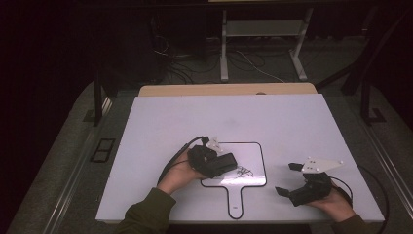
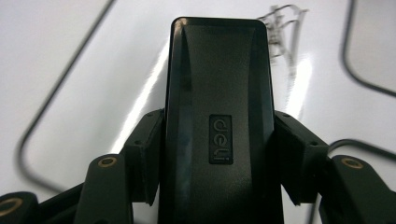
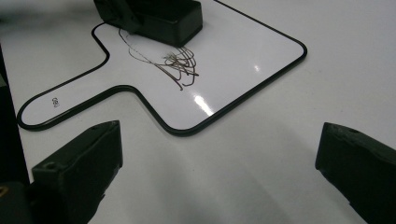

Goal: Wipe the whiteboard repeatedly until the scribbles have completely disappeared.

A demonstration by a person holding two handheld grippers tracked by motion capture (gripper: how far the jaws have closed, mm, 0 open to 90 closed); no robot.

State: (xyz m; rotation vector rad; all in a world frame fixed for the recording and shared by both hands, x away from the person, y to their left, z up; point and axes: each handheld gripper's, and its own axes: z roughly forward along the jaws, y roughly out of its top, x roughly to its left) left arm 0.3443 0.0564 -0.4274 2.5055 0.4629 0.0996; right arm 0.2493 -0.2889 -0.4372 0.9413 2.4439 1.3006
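Black eraser block, marked "deli", clamped by its long sides in left gripper; pads press both flanks. Block rests on small handled whiteboard, at 9 o'clock from dark scribble, just beside it. Right gripper, at 4 o'clock from board, jaws wide apart, holding nothing. White table beneath all.

Clamped in my left gripper, the black plastic eraser block looks matt and finely grained, with a glossier bevelled rim and a raised logo plate. Just beyond it, the small paddle-shaped whiteboard is smooth and glossy, throwing glare. The white tabletop under my right gripper looks smooth, duller. My grippers' pads look matt black plastic.
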